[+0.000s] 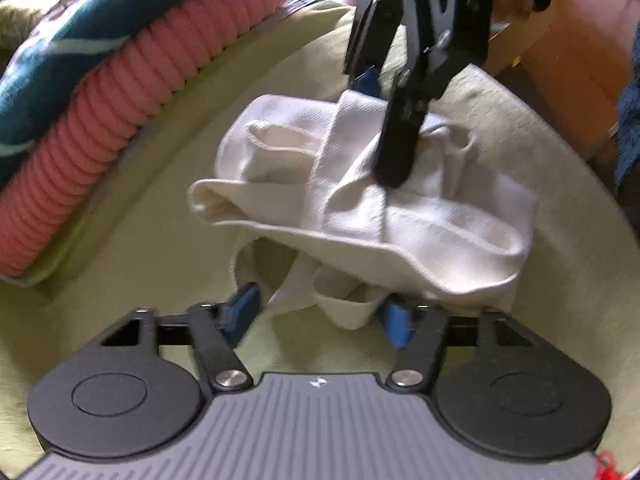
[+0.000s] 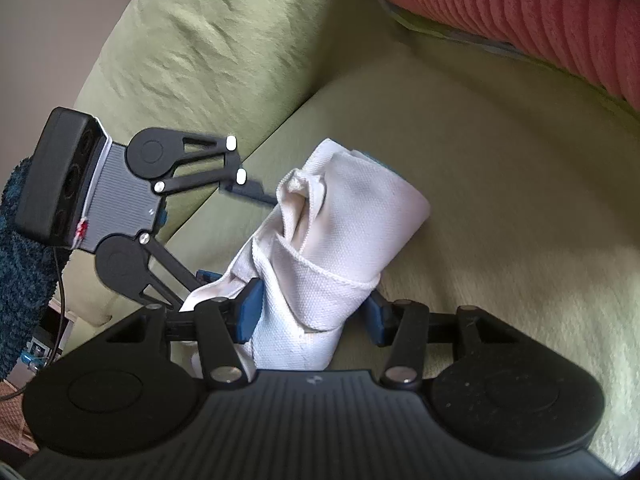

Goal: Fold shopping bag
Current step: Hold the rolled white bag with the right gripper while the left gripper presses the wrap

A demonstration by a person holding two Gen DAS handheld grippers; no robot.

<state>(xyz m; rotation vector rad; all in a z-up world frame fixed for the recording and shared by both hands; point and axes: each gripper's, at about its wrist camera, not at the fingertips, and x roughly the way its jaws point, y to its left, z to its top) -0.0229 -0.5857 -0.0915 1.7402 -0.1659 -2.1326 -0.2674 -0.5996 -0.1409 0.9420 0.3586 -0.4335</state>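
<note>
Sofa seat (image 2: 500,200) carries the job, pink ribbed cushion (image 1: 132,120) along its back edge. Shopping bag (image 2: 344,224) sits mid-seat, bunched into a loose bundle, not flat. Nothing visible inside it; mouth folds hide the interior. Right gripper (image 2: 312,312) straddles the bundle's near end, jaws wide, cloth between but not pinched. Left gripper (image 1: 316,316) likewise agape, a strap loop lying between. Suggest: flatten first, tuck the straps in, then crease.
</note>
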